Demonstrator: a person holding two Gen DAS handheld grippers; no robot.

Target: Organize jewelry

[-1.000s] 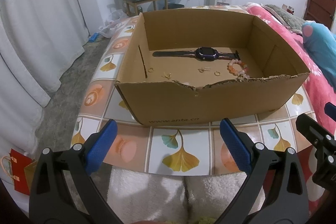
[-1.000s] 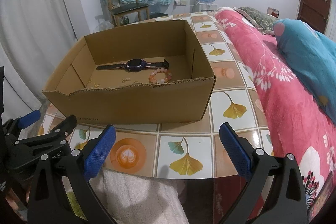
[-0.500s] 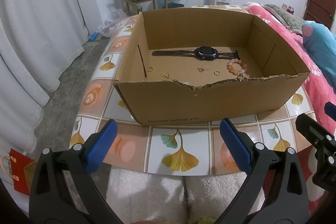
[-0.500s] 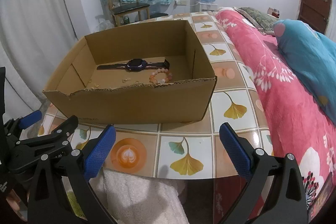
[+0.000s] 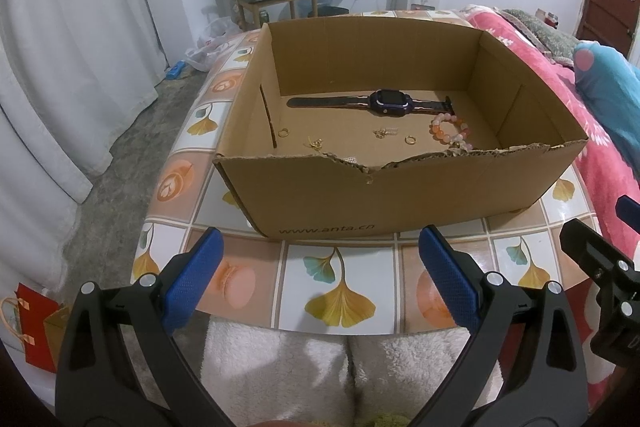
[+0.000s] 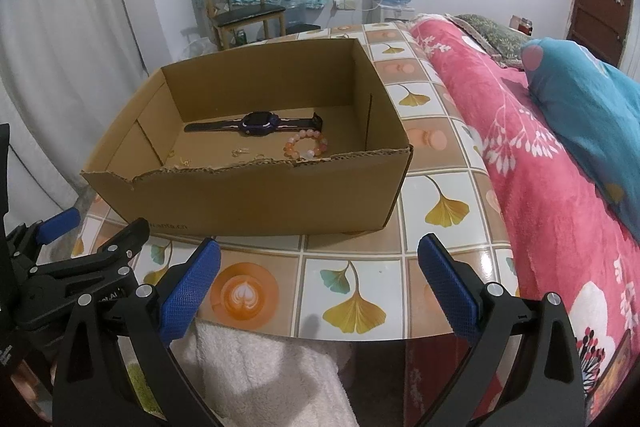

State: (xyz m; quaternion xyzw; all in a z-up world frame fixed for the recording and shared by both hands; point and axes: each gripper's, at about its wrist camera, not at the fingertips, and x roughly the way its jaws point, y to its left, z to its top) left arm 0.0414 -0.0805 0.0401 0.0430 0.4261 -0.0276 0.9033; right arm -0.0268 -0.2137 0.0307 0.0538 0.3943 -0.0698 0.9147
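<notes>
The cardboard box [image 5: 400, 195] holds one watch [image 5: 390, 102], one bead bracelet [image 5: 450, 131].

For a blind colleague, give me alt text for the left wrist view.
An open cardboard box on a leaf-patterned table holds a dark watch, a pink bead bracelet and small gold rings; open blue-padded tongs frame the foreground.
</notes>
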